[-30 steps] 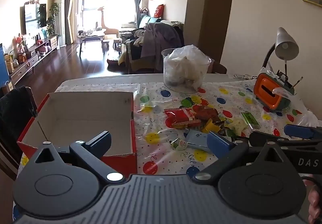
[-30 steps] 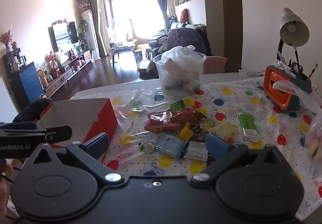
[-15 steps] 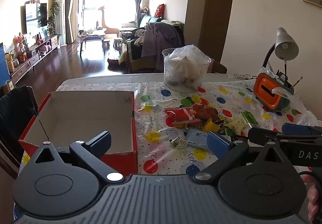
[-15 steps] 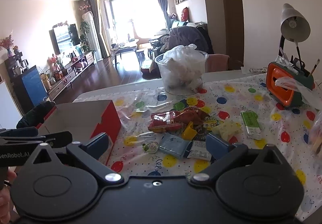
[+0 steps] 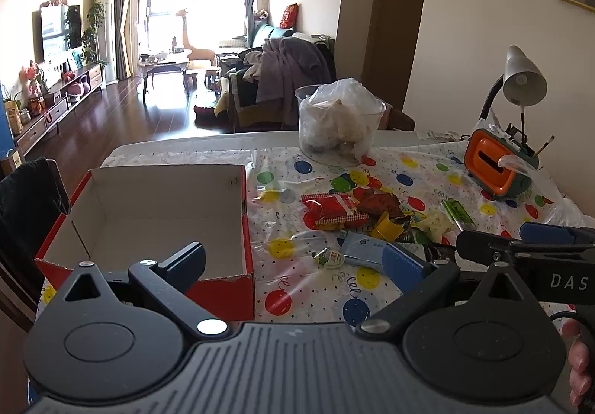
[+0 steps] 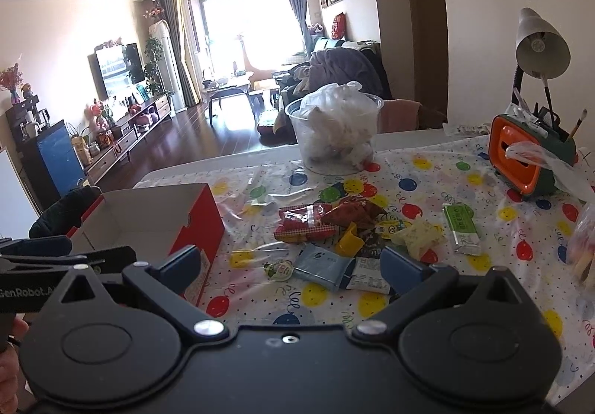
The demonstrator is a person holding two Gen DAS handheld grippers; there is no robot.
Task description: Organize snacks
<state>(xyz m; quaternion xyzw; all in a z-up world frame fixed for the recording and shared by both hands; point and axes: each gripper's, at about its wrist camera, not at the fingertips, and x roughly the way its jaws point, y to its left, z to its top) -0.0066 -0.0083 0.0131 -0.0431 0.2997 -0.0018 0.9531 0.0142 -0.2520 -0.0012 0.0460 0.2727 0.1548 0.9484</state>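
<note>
Two tools are hovering above the near edge of the surface [image 5: 401, 153], both spread wide and gripping nothing. Left tool [image 5: 293, 259] is sitting over the open red box [image 5: 238, 287], which is standing empty at nine o'clock on the balloon-print cloth. Right tool [image 6: 290, 263] is hanging over the snack pile [image 6: 334, 228], which is lying loose at twelve o'clock, just beside the box. A red packet [image 6: 305, 224], a blue sachet [image 6: 321, 265] and a green bar [image 6: 461, 228] are resting flat among the snacks. A clear tub [image 6: 336, 131] is standing upright behind the pile. An orange holder [image 6: 520, 161] and a desk lamp [image 6: 539, 45] are occupying two o'clock.
</note>
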